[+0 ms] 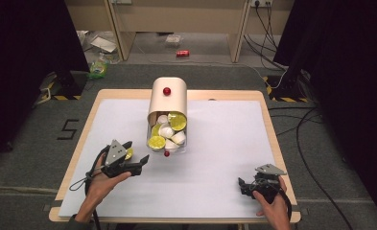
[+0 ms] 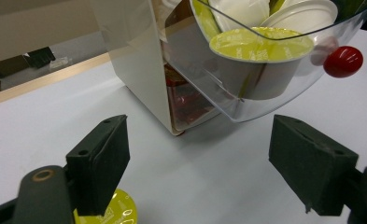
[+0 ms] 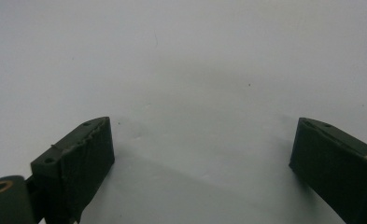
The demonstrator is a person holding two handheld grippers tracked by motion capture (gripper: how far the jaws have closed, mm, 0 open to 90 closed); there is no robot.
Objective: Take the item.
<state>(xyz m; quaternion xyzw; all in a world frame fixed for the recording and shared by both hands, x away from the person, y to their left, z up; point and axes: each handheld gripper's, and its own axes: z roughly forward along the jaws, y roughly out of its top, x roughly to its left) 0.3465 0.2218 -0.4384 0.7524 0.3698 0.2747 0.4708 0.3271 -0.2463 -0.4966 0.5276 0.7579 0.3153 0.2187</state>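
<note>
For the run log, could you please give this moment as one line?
left gripper: open, before capsule dispenser | yellow capsule: on table beside it | right gripper: open, nothing between jaws

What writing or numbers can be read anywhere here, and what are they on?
"5": black mark on the grey floor left of the table.
Yellow capsule lid in the clear drawer: faint print, too blurred to read.
Yellow capsule lying by the left tongs: printed lettering, too small to read.
Red can on the floor behind: label unreadable.
</note>
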